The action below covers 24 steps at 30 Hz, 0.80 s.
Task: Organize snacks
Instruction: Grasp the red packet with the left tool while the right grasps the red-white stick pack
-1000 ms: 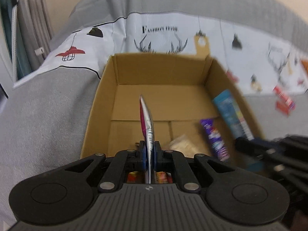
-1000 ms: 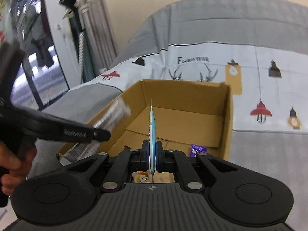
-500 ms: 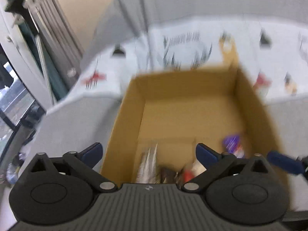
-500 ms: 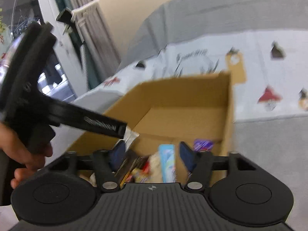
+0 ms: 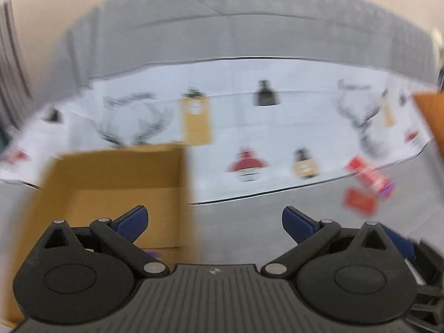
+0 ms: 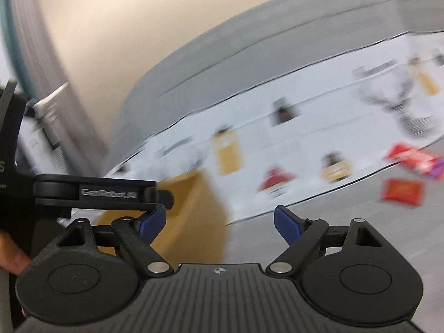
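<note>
Both views are smeared with blur, so fine detail is lost. The left gripper [image 5: 214, 220] has its blue-padded fingers [image 5: 132, 220] spread wide with nothing between them; it sits above the right edge of the cardboard box [image 5: 111, 177], over grey bedding; a scrap of purple wrapper [image 5: 155, 254] shows low inside the box, just behind the gripper's linkage. Off to the right, well apart from the box, two red snack packets [image 5: 367, 179] lie on the bedspread [image 5: 249, 116] — one on the white printed band's edge, one just below it on the grey.

The right gripper [image 6: 220, 223] is likewise spread wide and empty; the box [image 6: 194, 208] lies to its lower left, and the same red packets [image 6: 402, 193] rest far right. The left tool's black arm crosses this view at the left, a hand [image 6: 11, 255] partly visible beneath it.
</note>
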{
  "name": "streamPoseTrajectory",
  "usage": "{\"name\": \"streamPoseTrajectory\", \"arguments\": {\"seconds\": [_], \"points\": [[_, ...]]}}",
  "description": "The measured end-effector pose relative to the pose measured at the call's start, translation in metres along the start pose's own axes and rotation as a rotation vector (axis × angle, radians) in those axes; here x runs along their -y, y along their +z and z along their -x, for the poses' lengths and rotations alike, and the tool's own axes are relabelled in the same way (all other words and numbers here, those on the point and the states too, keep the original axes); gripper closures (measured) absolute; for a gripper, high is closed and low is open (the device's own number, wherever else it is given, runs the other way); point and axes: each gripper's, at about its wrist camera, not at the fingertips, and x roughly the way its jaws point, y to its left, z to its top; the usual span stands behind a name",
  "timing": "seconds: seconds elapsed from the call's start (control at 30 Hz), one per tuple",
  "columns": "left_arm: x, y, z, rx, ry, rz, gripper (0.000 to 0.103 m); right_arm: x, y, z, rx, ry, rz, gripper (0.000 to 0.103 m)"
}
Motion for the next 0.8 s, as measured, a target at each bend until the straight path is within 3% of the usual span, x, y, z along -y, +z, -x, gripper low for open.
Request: {"name": "streamPoseTrajectory", "arguments": {"seconds": [0.17,0.33,0.43,0.5,0.63,0.8], "points": [[0.070,0.009,-0.034,-0.016,-0.048,-0.031,0.000,0.074,0.023,0.017,0.032,-0.137,-0.046,0.016],[0.127,0.008,-0.081,-0.060,-0.151,-0.089,0.000,0.167,0.044,0.020,0.078,-0.216,-0.190,0.016],[0.149,0.004,-0.114,-0.120,-0.206,-0.091,0.000,0.209,0.050,0.017,0.073,-0.303,-0.201,0.016],[0.164,0.000,-0.140,-0.173,-0.262,-0.084,0.000,0.228,0.055,0.010,0.059,-0.332,-0.178,0.017],[0.192,-0.008,-0.192,-0.282,-0.338,-0.070,0.000,0.244,0.060,-0.021,0.011,-0.340,-0.013,0.017],[0.209,-0.006,-0.246,-0.370,-0.366,0.144,0.000,0.261,0.055,-0.066,-0.016,-0.329,0.133,0.021]]}}
